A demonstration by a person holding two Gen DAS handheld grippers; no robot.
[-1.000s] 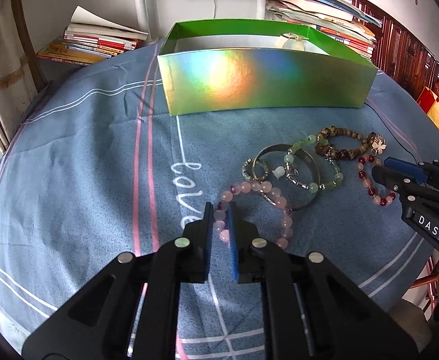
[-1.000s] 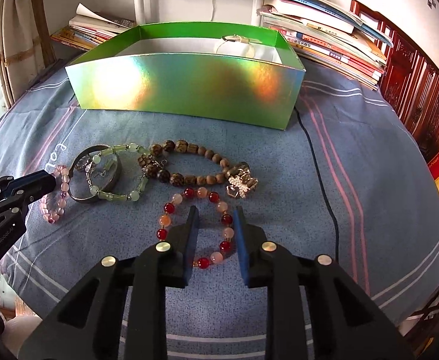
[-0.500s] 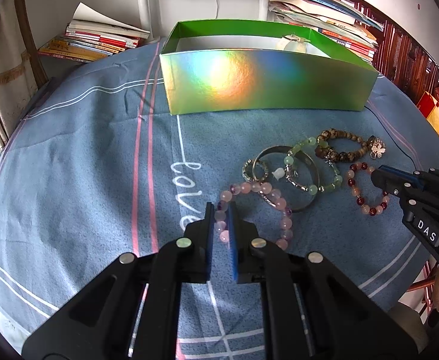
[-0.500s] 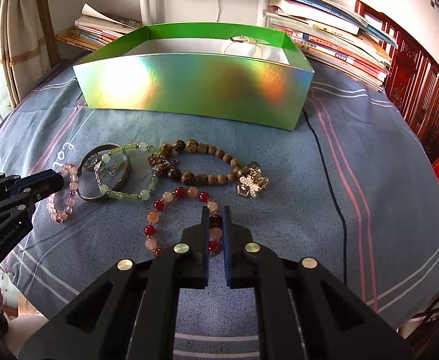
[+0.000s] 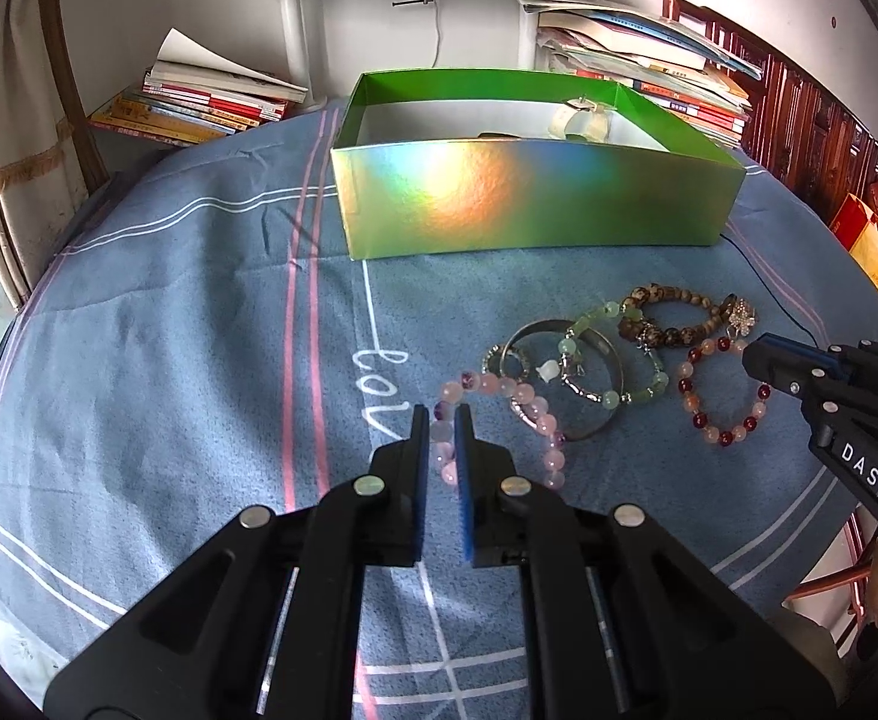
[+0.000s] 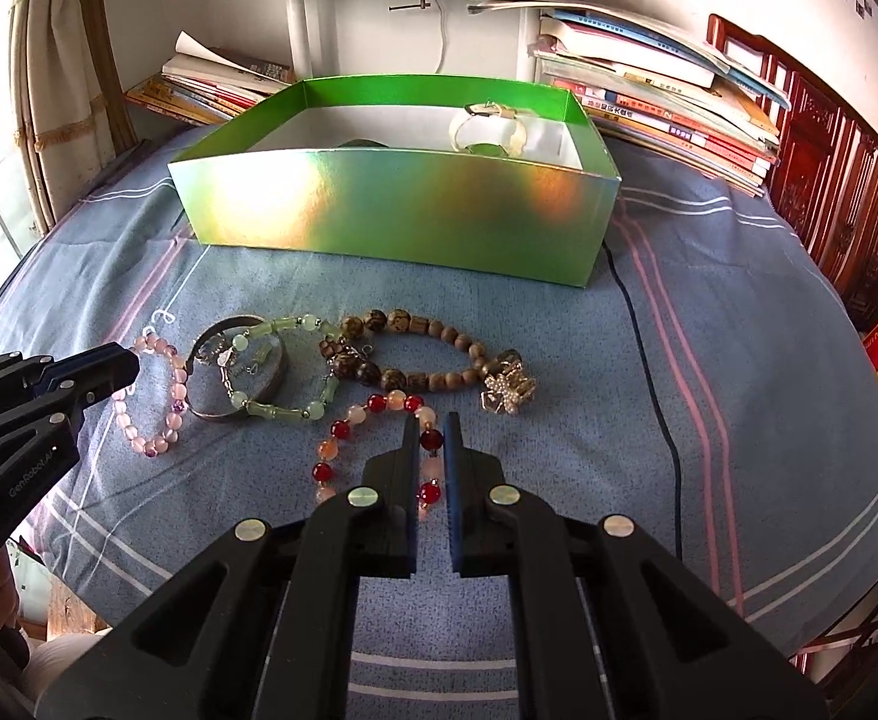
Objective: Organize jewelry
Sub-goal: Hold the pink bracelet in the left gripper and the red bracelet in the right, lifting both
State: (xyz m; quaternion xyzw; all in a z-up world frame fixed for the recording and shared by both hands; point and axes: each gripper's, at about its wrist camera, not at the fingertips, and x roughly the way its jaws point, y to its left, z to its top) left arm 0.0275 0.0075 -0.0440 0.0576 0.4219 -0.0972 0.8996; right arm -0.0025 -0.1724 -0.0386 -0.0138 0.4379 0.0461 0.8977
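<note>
Several bracelets lie on the blue cloth in front of a shiny green box (image 5: 529,204) (image 6: 391,216). My left gripper (image 5: 442,420) is shut on the pink bead bracelet (image 5: 517,396), which also shows in the right wrist view (image 6: 157,396). My right gripper (image 6: 433,426) is shut on the red and peach bead bracelet (image 6: 343,426) (image 5: 721,402). Between them lie a silver bangle (image 6: 241,360), a pale green bead bracelet (image 6: 283,408) and a brown wooden bead bracelet (image 6: 421,354) with a sparkly charm (image 6: 508,387). A pale bangle (image 6: 487,129) sits inside the box.
Stacks of books (image 5: 199,102) (image 6: 667,102) stand behind the box on both sides. A white stand post (image 5: 292,30) rises at the back. A thin black cord (image 6: 643,360) runs across the cloth right of the jewelry. The table edge curves close on my near side.
My right gripper closed on the red and peach bracelet and drew it slightly toward me. My left gripper stayed shut on the pink bracelet. Both views have lifted a little, showing more of the box's inside.
</note>
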